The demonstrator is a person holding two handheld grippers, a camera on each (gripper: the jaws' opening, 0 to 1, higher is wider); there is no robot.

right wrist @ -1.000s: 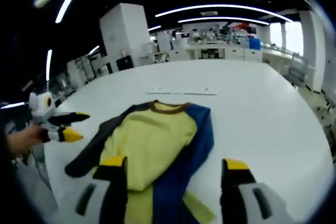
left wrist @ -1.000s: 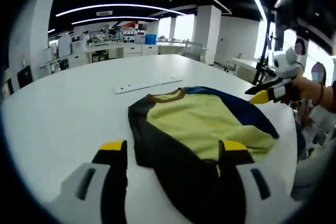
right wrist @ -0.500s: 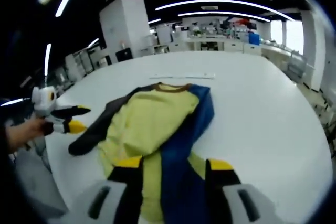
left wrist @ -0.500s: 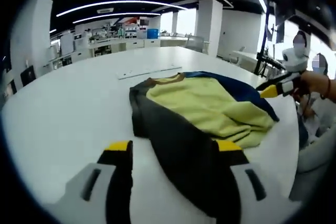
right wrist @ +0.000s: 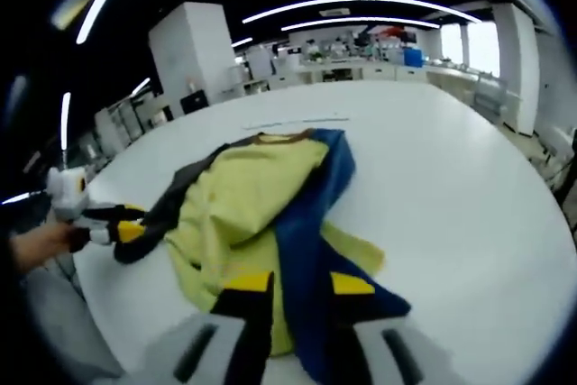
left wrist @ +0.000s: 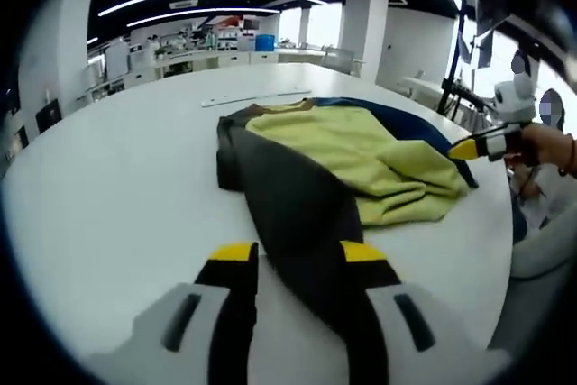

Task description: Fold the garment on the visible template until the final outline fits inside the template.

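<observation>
Both hand-held grippers' jaws have narrowed around the garment (left wrist: 306, 187) sleeves.

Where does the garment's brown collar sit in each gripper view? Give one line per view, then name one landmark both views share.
Left gripper view: the brown collar sits above centre, at the garment's far end.
Right gripper view: the brown collar sits above centre, at the far end.
Shared landmark: the long white strip on the table just beyond the collar.
</observation>
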